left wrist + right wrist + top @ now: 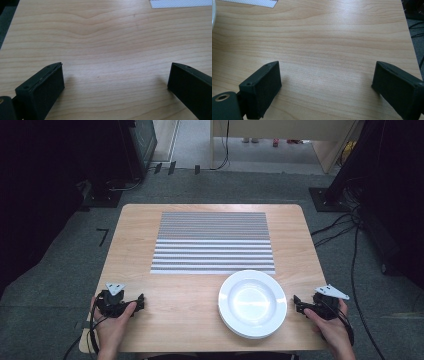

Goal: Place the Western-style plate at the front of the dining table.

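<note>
The left gripper (140, 301) rested at the near left corner of the wooden table (135, 235), its jaws spread wide with only bare wood between them. The right gripper (296, 303) lay at the near right edge — also wide apart, holding nothing. The white plate (252, 303) sat between the two, just beside the right gripper, touching the near edge of the striped placemat (213, 242).
</note>
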{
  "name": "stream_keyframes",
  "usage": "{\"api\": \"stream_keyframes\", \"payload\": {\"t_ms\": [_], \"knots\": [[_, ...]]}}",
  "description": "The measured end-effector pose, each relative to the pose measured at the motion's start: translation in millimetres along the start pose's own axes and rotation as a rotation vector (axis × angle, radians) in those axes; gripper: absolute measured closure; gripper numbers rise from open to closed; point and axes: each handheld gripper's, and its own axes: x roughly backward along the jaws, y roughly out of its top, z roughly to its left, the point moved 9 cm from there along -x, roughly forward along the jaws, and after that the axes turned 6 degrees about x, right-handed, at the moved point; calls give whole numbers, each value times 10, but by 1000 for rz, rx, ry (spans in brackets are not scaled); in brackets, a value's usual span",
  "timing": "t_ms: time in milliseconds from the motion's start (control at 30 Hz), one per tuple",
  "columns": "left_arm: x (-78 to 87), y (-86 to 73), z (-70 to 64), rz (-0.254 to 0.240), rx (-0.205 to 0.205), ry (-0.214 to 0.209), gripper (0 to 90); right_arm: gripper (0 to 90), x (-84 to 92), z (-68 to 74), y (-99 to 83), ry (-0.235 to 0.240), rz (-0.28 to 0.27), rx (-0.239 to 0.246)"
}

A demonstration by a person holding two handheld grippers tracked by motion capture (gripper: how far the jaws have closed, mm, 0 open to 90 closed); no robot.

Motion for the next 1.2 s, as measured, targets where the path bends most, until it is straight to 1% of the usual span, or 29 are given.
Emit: {"api": "stream_keyframes", "payload": {"t_ms": [67,100,200,233,433,500,567,633,767,800,833,867,900,967,1000,1033,1067,1100,1200], "knots": [[5,24,-59,-6,-16,-4,4,83,-1,1,1,0,0,0],[12,43,-93,-16,-16,-10,4,84,-1,2,2,0,0,1],[45,87,-208,-42,-18,-37,4,85,0,3,2,0,-1,1],[53,93,-243,-46,-23,-44,4,84,-1,3,2,0,-1,1],[78,145,-481,-57,-22,-100,4,84,-16,2,16,-2,0,-4],[76,172,-552,-65,-33,-106,4,84,-51,-8,52,-7,9,-9],[69,199,-628,-65,-54,-108,4,84,-58,-8,59,-10,11,-11],[70,221,-676,-68,-57,-115,4,84,-64,-8,64,-10,10,-11],[75,264,-776,-71,-52,-138,4,71,-73,-4,71,-9,16,-12],[79,279,-809,-70,-45,-152,4,52,-83,4,75,-5,25,-9],[87,309,-862,-79,-42,-162,4,43,-87,5,77,-3,27,-6],[87,309,-862,-79,-42,-162,4,36,-94,8,80,-1,31,-4],[90,325,-893,-83,-52,-160,4,36,-94,8,80,-1,31,-4],[94,356,-976,-86,-48,-180,4,28,-102,11,84,1,37,-3],[92,386,-1066,-90,-47,-195,4,29,-101,12,82,2,33,-3],[90,400,-1114,-91,-49,-206,4,29,-99,11,80,2,28,0],[87,418,-1151,-94,-48,-212,4,30,-95,11,75,3,25,0],[87,418,-1151,-94,-48,-212,4,31,-89,12,70,5,22,1],[61,477,-1259,-94,-18,-241,5,33,-83,10,64,4,20,-1]]}}
